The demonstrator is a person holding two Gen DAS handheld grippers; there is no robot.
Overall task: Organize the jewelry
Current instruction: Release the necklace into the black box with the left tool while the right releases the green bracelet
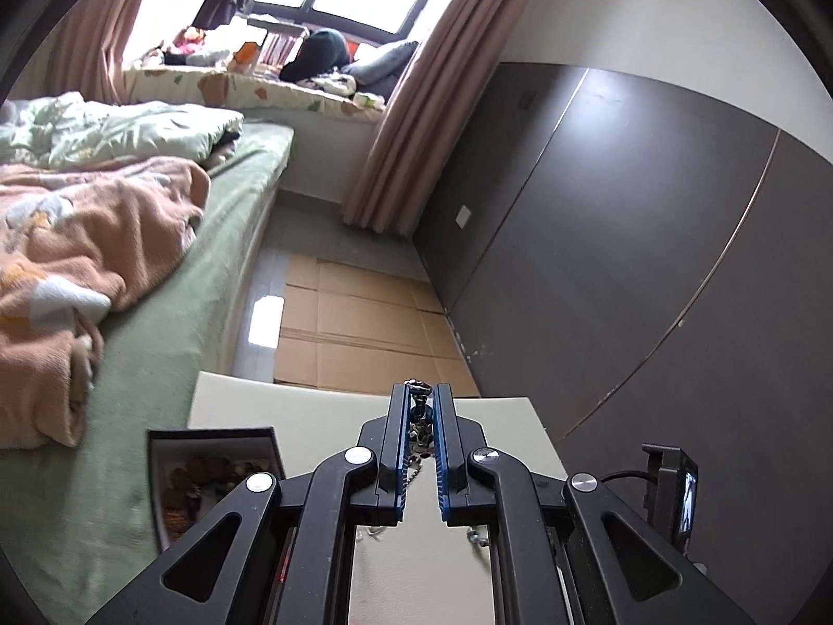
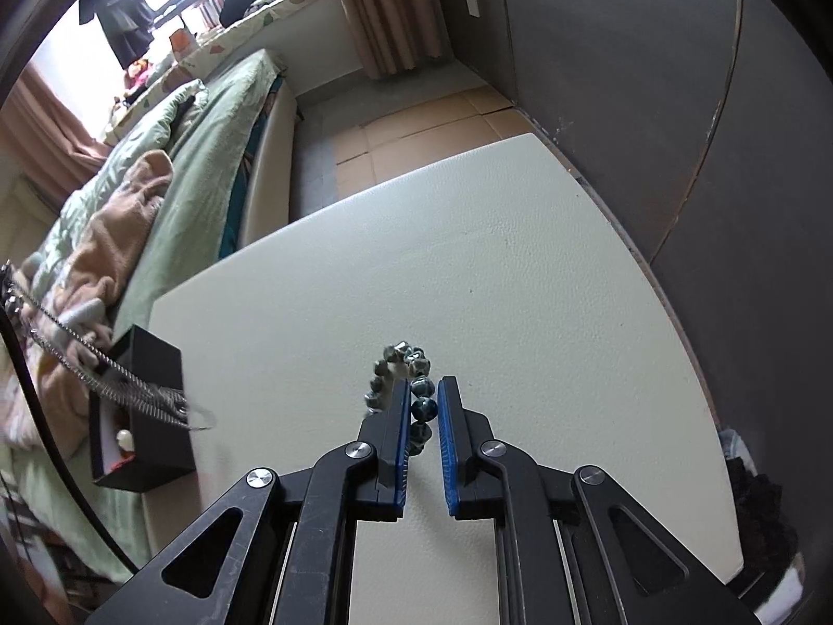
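A bedroom: a bed with a smooth green sheet (image 1: 172,312) and a fuzzy peach blanket (image 1: 78,239) at left, flattened cardboard (image 1: 359,323) on the floor, matte grey wall panels (image 1: 651,219) at right. A pale, finely pebbled tabletop (image 2: 494,271) fills the foreground. At its left edge sits a square black box (image 2: 151,416), open, with small round pieces inside. A springy metal chain (image 2: 104,364) stretches in from the left, above that box. The left gripper (image 1: 420,396) is nearly closed, its ribbed blue pads pinching dark jewelry with a fine chain hanging between them. The right gripper (image 2: 423,390) is closed on a bracelet (image 2: 401,375) of faceted grey and glossy blue beads, curling beyond the tips just above the tabletop.
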